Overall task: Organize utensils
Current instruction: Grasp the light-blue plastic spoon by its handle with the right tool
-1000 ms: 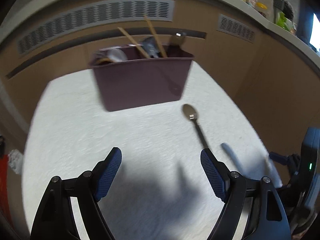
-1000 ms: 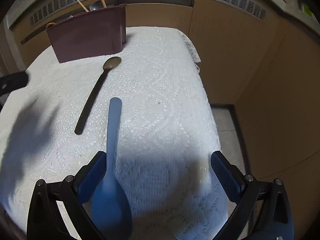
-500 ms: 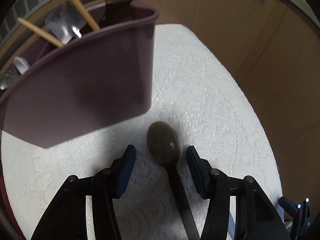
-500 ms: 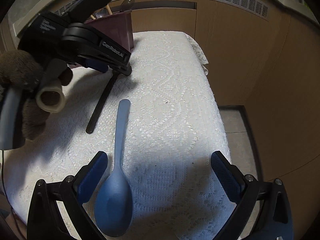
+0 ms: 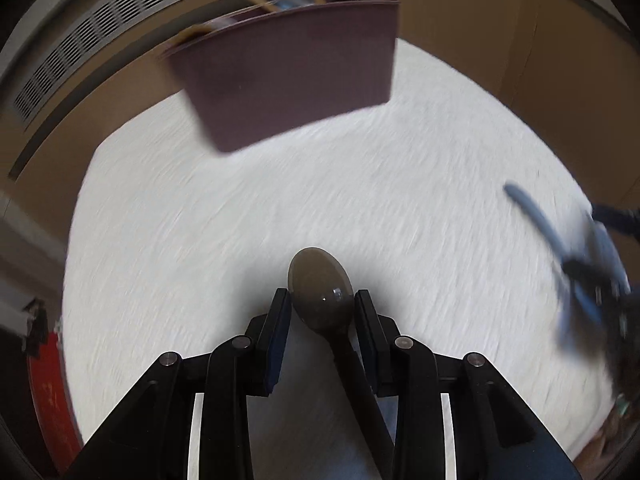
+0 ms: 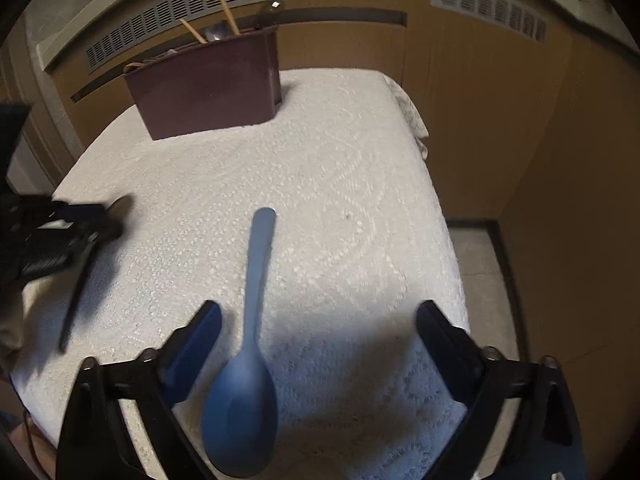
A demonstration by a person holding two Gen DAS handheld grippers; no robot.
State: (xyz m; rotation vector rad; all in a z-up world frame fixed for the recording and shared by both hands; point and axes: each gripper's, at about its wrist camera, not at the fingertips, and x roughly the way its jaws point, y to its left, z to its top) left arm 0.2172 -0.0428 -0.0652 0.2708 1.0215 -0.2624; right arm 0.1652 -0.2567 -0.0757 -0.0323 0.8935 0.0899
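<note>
Jaws of the left gripper, just closing, pinch the dark spoon at its bowl, handle trailing back, with the maroon holder ahead; the right gripper, wide, straddles the blue spoon on the desk.

Utensil holder at far end of table, chopsticks standing in it, spoon lying nearer, between right gripper fingers, second spoon between left gripper fingers

The right gripper, fingers closing (not touching), straddles a blue spoon on the white cloth.
</note>
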